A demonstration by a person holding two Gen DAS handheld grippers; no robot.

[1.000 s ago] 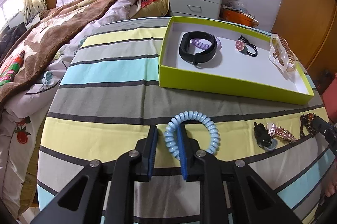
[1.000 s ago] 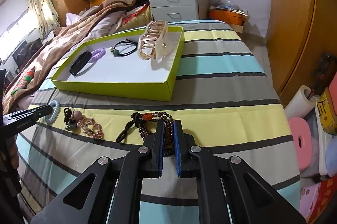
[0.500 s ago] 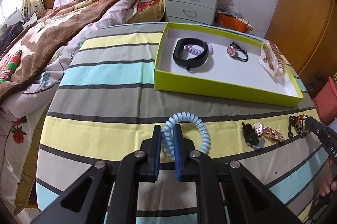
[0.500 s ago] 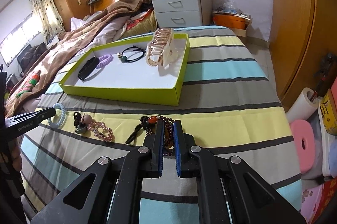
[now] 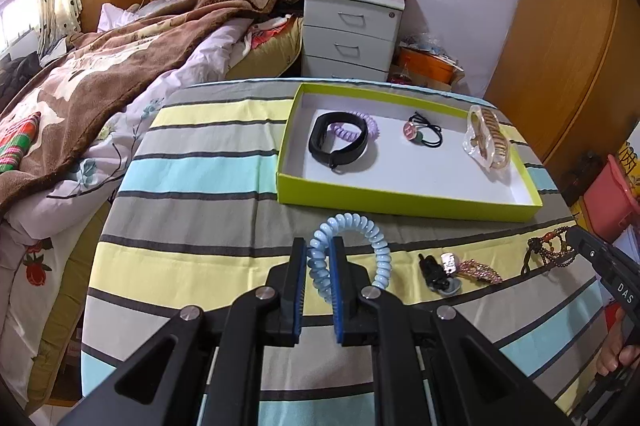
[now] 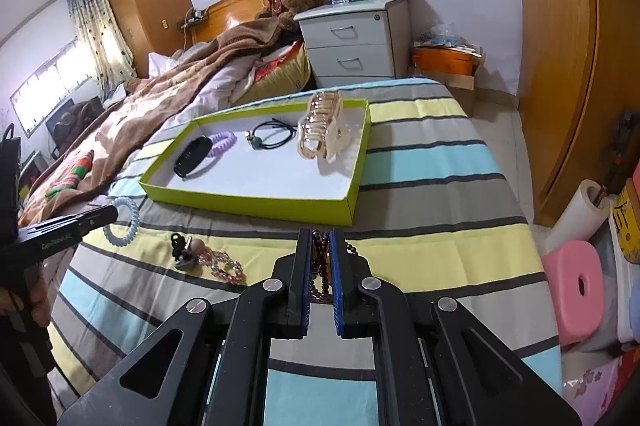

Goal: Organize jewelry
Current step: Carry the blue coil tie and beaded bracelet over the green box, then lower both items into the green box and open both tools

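The left gripper (image 5: 319, 266) was closed on the blue coil hair tie (image 5: 348, 250), above the striped tabletop (image 5: 200, 218). The right gripper (image 6: 321, 262) was clamped on the dark bead bracelet (image 6: 320, 266), near the green tray (image 6: 256, 203).

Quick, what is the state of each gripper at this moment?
Left gripper: closed on the blue spiral hair tie.
Right gripper: closed on the dark bead bracelet.
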